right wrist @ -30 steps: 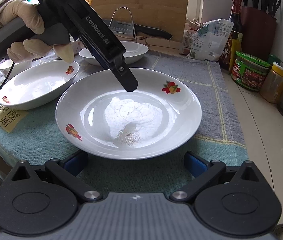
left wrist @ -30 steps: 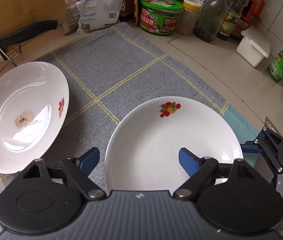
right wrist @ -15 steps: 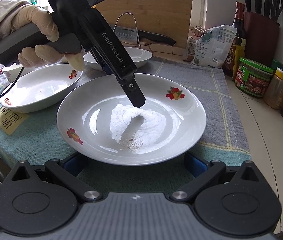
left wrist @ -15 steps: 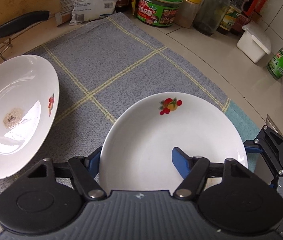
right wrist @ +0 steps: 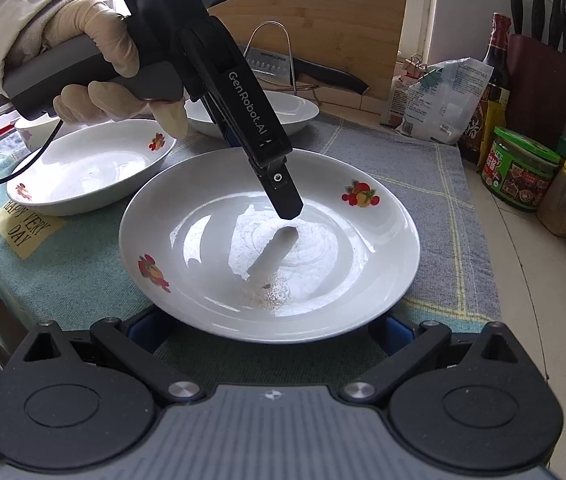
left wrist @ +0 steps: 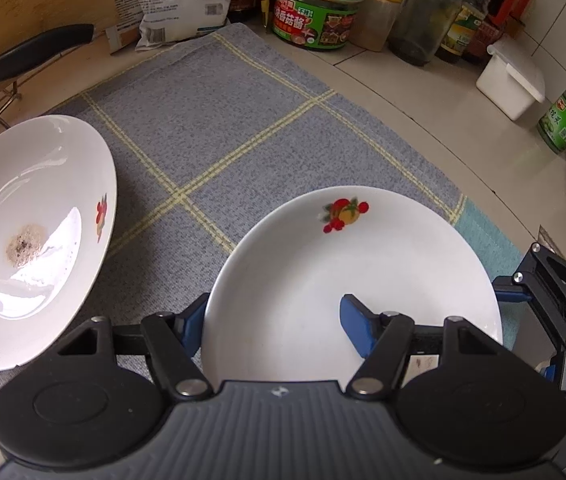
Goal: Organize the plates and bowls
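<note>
Plate [right wrist: 203, 240] of white porcelain with fruit decals sits on grey checked cloth [left wrist: 223, 120]. Our left tool [left wrist: 275, 328], jaws just closing, pinches its eleven o'clock rim. Our right tool [right wrist: 269, 328] waits spread at six o'clock.

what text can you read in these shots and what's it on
"GenRobot.AI": side of the left gripper
"DAS", "Data Acquisition System": top of that gripper
"HAPPY VERY DAY": yellow patch on the cloth
Green-lidded jar: Chinese label, too blurred to read
Bag, bottles: print too small
</note>
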A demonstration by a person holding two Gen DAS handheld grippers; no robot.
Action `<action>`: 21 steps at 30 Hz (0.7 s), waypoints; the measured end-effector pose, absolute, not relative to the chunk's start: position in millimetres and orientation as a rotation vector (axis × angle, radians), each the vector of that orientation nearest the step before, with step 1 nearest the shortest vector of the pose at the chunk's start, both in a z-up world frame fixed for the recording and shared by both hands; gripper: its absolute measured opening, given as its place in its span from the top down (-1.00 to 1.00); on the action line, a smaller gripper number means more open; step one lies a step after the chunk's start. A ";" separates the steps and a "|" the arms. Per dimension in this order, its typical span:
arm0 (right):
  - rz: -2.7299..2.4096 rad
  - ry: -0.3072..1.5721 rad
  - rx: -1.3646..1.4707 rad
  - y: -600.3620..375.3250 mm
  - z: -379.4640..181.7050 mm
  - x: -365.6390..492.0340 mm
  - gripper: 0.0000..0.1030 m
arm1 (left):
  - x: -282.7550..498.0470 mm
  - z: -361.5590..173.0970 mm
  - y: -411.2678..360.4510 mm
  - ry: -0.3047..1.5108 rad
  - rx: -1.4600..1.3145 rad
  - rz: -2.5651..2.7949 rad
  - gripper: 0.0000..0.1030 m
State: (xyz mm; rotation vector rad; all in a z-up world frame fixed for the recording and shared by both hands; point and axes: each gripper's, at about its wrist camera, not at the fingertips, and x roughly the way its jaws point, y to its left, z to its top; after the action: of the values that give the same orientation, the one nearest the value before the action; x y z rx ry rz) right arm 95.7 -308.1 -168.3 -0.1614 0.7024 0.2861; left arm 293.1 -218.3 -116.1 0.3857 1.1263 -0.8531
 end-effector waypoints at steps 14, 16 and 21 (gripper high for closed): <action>0.286 0.719 -0.160 -307.4 -166.4 97.1 -1.00 | 294.7 -115.8 -219.8 1.139 0.394 -0.838 -0.25; 0.284 0.721 -0.161 -307.2 -166.1 97.5 -1.00 | 294.5 -115.8 -219.2 1.139 0.392 -0.838 -0.25; 0.278 0.727 -0.155 -307.3 -165.4 97.6 -1.00 | 291.8 -114.5 -220.1 1.129 0.407 -0.835 -0.25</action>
State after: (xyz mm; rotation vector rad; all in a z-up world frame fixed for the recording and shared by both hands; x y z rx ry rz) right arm 97.6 -307.3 -165.4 -0.1547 0.7274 0.2785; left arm 291.8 -220.1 -114.5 0.4069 1.1295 -0.8347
